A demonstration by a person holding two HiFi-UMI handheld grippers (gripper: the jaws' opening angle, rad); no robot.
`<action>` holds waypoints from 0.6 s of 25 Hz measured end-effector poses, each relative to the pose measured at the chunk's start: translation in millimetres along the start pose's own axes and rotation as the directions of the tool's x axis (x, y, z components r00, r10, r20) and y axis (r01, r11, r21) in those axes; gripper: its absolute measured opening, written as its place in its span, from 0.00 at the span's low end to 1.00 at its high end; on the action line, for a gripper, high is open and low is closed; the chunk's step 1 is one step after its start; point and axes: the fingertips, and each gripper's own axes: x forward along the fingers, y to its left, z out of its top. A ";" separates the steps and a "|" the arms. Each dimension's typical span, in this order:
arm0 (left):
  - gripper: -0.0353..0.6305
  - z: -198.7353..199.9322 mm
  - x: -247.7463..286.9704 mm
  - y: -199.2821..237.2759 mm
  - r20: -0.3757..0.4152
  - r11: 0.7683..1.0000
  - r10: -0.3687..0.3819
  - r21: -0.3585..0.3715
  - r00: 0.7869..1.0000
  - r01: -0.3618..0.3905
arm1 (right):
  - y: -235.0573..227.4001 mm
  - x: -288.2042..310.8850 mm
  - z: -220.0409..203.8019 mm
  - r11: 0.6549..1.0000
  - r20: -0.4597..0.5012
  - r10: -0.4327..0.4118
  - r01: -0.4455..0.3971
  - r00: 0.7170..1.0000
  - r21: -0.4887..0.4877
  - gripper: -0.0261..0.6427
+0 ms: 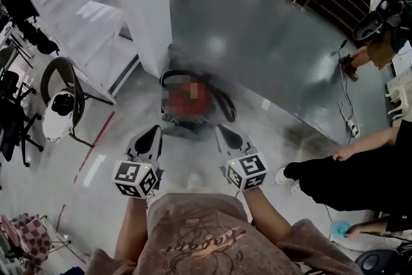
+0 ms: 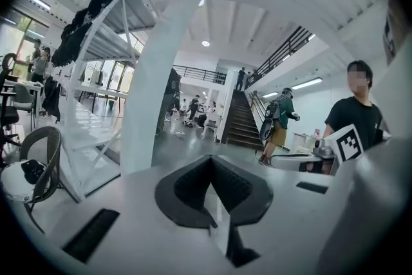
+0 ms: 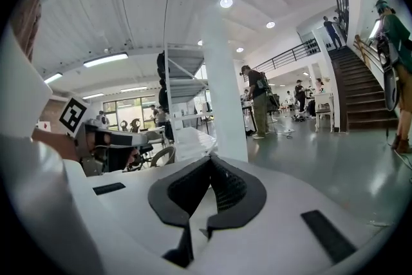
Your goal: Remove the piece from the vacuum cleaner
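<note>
The vacuum cleaner [image 1: 196, 100] sits on the grey floor at the foot of a white pillar. It has a red body with a dark hose looping round it, and a mosaic patch blurs part of it. My left gripper [image 1: 153, 136] and right gripper [image 1: 226, 137] are held side by side just short of it, both pointing toward it. Neither touches it. In the left gripper view the left gripper [image 2: 211, 161] has its dark pads closed together with nothing between them. The right gripper [image 3: 209, 161] looks the same in its own view. Neither gripper view shows the vacuum cleaner.
The white pillar [image 1: 145, 3] rises right behind the vacuum cleaner, with white shelving [image 1: 84, 16] to its left. A round chair [image 1: 61, 100] stands at the left. At the right a person's legs [image 1: 347, 177] stretch across the floor, and a power strip and cable [image 1: 352, 129] lie near them.
</note>
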 end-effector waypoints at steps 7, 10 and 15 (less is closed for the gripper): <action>0.06 11.7 28.2 12.0 -0.010 0.999 -0.044 0.009 0.999 0.044 | -8.2 24.2 8.9 1.000 0.009 -0.015 0.015 1.000 0.015 0.04; 0.06 18.6 38.3 14.1 -0.013 0.997 -0.069 0.021 0.998 0.070 | -14.7 27.5 17.1 0.999 0.029 -0.039 0.038 0.999 0.021 0.04; 0.06 26.8 52.3 20.3 -0.011 0.993 -0.115 0.023 0.993 0.115 | -20.9 37.2 24.5 0.998 0.062 -0.050 0.047 0.997 0.039 0.04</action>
